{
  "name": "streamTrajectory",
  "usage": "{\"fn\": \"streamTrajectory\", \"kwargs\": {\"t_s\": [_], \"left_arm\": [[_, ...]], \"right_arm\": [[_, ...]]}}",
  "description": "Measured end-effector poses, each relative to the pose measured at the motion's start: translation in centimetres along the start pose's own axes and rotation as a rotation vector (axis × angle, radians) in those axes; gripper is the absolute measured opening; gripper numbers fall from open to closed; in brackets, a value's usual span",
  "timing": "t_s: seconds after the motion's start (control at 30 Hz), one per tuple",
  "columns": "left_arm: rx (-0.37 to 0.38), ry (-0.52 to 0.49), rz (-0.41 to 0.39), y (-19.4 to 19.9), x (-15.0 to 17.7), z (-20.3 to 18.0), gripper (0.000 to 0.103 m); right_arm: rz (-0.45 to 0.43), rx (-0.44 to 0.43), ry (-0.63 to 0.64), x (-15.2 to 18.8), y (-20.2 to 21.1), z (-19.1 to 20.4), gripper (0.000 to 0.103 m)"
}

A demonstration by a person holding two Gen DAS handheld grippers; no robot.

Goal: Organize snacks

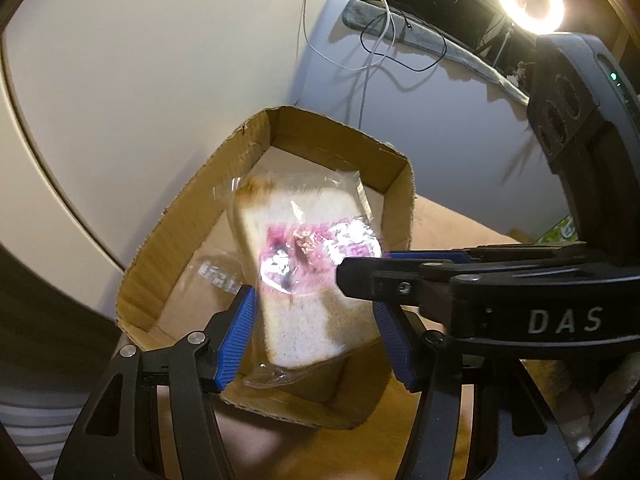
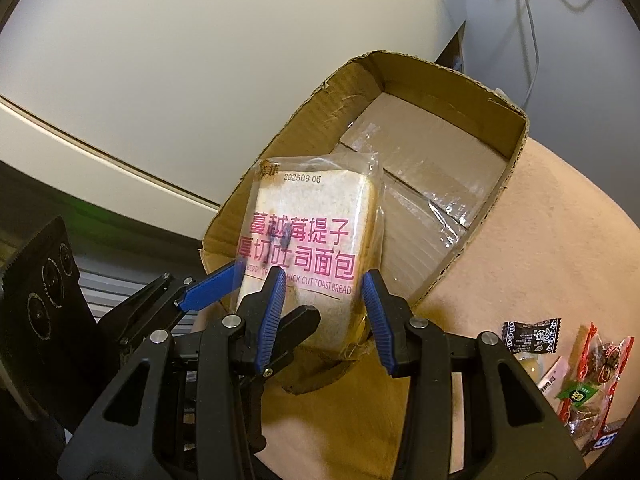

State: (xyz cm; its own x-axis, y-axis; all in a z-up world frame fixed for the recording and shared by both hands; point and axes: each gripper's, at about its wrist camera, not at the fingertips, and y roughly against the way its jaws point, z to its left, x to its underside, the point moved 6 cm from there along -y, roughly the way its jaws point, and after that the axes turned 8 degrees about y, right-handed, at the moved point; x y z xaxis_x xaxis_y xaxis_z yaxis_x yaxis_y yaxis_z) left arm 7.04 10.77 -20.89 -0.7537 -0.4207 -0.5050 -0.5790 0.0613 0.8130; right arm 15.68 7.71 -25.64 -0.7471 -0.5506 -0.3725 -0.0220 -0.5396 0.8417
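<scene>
While the bread packet (image 2: 316, 208) hangs over the box's near end, step in hand: setting the first snack into the box, with the release not yet made.
Cardboard box (image 1: 188, 232): open-topped, standing by the tabletop's (image 2: 540, 240) left edge and running toward its far edge; its taped floor shows no snack on it.
Left tool (image 1: 312, 312): its blue pads sit against the two sides of the packet's lower half, so I judge it clamped on the packet, at a middling spread.
Bread packet: one thick slice in clear wrap with pink print, upright and leaning a little, clear of the box floor, its bottom edge just above the box's near wall.
Right tool (image 2: 323, 280): narrower, coming in from the right, with one finger across the printed face and the other behind; it looks clamped on the packet's lower right part.
Loose snacks (image 2: 592, 364): a few small wrapped pieces by the tabletop's right edge, well apart from the box and untouched.
Next move: probably carry the packet further in past the near wall, lower it until it rests on the floor, lay it flat or against the left wall, then part both tools together so neither drags the slack wrap.
Risk: the soft bread may crush under a harder squeeze.
</scene>
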Motion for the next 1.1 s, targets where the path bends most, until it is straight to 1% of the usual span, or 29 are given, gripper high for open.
{"fn": "streamTrajectory", "kwargs": {"t_s": [0.2,0.4,0.5,0.53,0.57,0.6,0.63,0.67,0.7,0.9,1.0,1.03,1.07,1.1], "left_arm": [[-0.008,0.000,-0.009,0.1,-0.3,0.2,0.059],[-0.013,0.002,-0.014,0.5,-0.3,0.3,0.059],[0.014,0.000,-0.004,0.7,-0.1,0.0,0.059],[0.023,0.005,0.011,0.8,0.1,-0.2,0.059],[0.030,0.001,0.007,1.0,0.2,-0.5,0.059],[0.034,-0.006,0.003,1.2,0.3,-0.8,0.059],[0.036,-0.016,0.000,1.4,0.4,-1.1,0.060],[0.037,-0.028,-0.004,1.6,0.6,-1.5,0.060],[0.040,-0.040,-0.007,1.8,0.8,-1.9,0.060],[0.078,-0.084,0.024,2.1,2.3,-4.4,0.060],[0.096,-0.103,0.048,1.8,3.1,-5.5,0.060],[0.103,-0.112,0.056,1.6,3.4,-6.0,0.060],[0.106,-0.118,0.061,1.4,3.6,-6.4,0.060],[0.112,-0.124,0.069,1.3,3.8,-6.7,0.060]], "right_arm": [[-0.022,0.023,0.011,-0.3,0.9,-0.4,0.043],[-0.035,0.043,-0.004,0.1,1.7,-1.5,0.043],[-0.047,0.069,-0.006,0.7,2.6,-2.2,0.043],[-0.051,0.082,-0.006,0.9,2.9,-2.5,0.043],[-0.057,0.100,-0.004,1.3,3.4,-2.8,0.044],[-0.060,0.114,-0.003,1.6,3.7,-3.1,0.049],[-0.064,0.133,-0.001,2.0,4.2,-3.4,0.052],[-0.072,0.152,-0.003,2.5,4.7,-3.8,0.057],[-0.079,0.163,-0.006,2.7,4.9,-4.1,0.059],[-0.138,0.237,-0.084,6.6,8.3,-8.2,0.060],[-0.144,0.284,-0.129,9.2,10.3,-10.8,0.061],[-0.141,0.301,-0.144,10.0,10.8,-11.6,0.063],[-0.135,0.319,-0.161,11.0,11.4,-12.5,0.070],[-0.127,0.341,-0.185,12.2,12.2,-13.6,0.074]]}}
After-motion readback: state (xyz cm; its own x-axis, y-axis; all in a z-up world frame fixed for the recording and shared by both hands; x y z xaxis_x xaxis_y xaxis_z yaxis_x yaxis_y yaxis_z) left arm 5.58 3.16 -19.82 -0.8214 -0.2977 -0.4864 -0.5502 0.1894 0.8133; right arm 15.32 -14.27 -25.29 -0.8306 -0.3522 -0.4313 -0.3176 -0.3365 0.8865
